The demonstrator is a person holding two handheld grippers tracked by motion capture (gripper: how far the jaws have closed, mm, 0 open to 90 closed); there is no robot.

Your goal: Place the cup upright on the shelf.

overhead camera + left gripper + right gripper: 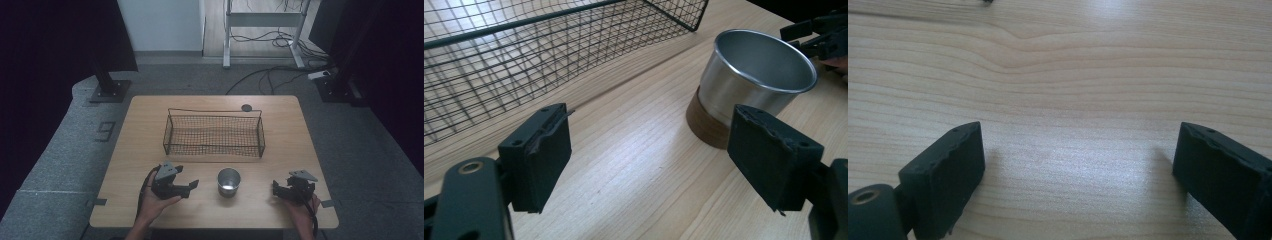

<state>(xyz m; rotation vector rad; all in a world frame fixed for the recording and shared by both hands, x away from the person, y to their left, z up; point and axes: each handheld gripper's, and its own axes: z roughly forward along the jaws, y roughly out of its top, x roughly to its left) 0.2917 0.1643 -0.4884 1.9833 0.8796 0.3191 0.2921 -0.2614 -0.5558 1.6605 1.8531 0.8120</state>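
While both grippers sit low at the near edge of the bench point(140, 107), the reach for the metal cup point(229, 181) looks about to begin.

The cup stands upright on a brown base near the middle of the near side, just in front of the wire basket point(214, 134), which sits empty toward the far side. The left gripper point(192, 184) lies to the cup's left with its jaws spread wide and pointed at it; in the left gripper view the cup point(755, 82) is close ahead, off to the right of the gap, not yet between the jaws. The right gripper point(275, 188) rests to the cup's right, jaws likewise spread over bare wood. My judgement: nothing is gripped yet, and the next move calls for sliding the left gripper rightward until the jaws straddle the cup's wall, then closing.
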